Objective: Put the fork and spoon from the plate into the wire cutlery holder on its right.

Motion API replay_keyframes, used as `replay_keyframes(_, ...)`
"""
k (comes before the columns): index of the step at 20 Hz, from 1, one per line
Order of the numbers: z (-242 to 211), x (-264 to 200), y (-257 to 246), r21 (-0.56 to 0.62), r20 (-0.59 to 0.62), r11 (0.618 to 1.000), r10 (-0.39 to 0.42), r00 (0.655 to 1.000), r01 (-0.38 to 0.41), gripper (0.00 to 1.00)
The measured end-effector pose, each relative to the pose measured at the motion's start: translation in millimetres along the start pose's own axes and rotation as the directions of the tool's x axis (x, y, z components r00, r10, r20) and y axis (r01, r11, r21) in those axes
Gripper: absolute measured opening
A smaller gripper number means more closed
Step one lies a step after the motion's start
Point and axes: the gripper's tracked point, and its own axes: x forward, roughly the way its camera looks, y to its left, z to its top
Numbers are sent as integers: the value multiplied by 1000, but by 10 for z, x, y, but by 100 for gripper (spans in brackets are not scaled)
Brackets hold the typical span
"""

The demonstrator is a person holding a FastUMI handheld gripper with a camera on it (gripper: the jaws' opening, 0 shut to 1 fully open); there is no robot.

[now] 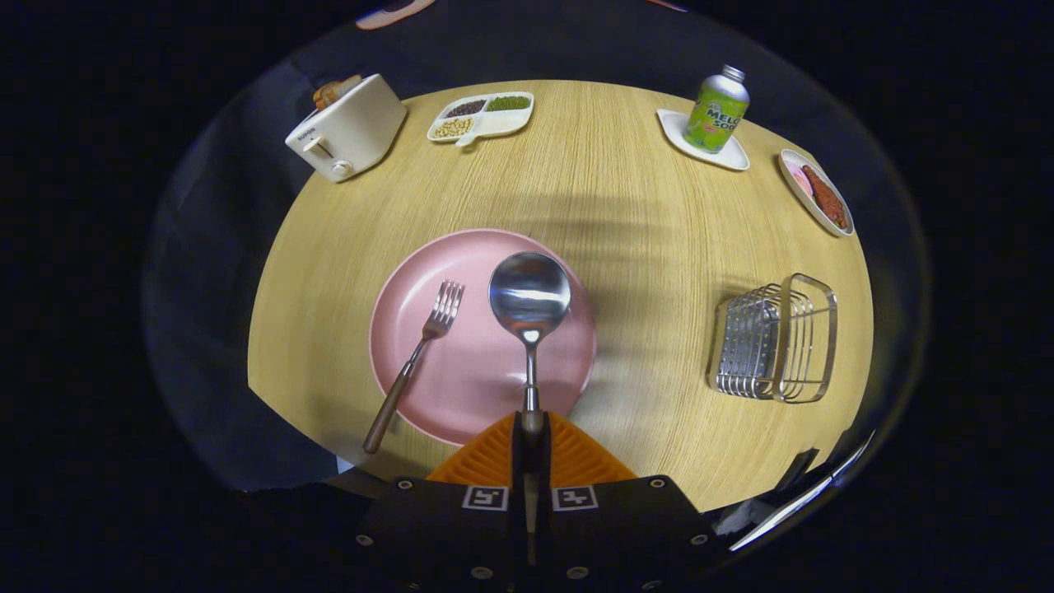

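Gripper [531, 428] clamped on the spoon [529, 296] handle, bowl raised over the plate [461, 379]; fork [416, 362] lies left, holder [774, 339] right.

Staged dining setup in a dark booth, round wooden table [626, 214], toaster [347, 128] far left, divided dish of beans [482, 116], soda bottle [717, 109] on a white tray, pink plate [469, 371] near, wire cutlery holder [774, 339] right
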Motion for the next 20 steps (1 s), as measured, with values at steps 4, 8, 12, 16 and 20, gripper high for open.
replay_keyframes(4, -16, -224, -170, 21, 46, 1000, 10, 999, -11, 5)
replay_keyframes(8, -44, -423, -367, 61, 90, 998, 12, 996, -18, 5)
replay_keyframes(12, -77, -645, -706, 98, 126, 995, -29, 992, 16, 5)
replay_keyframes(16, -173, -737, -1140, 142, 118, 987, -86, 989, 69, 5)
replay_keyframes(20, -293, -713, -1437, 165, 84, 981, -119, 989, 104, 5)
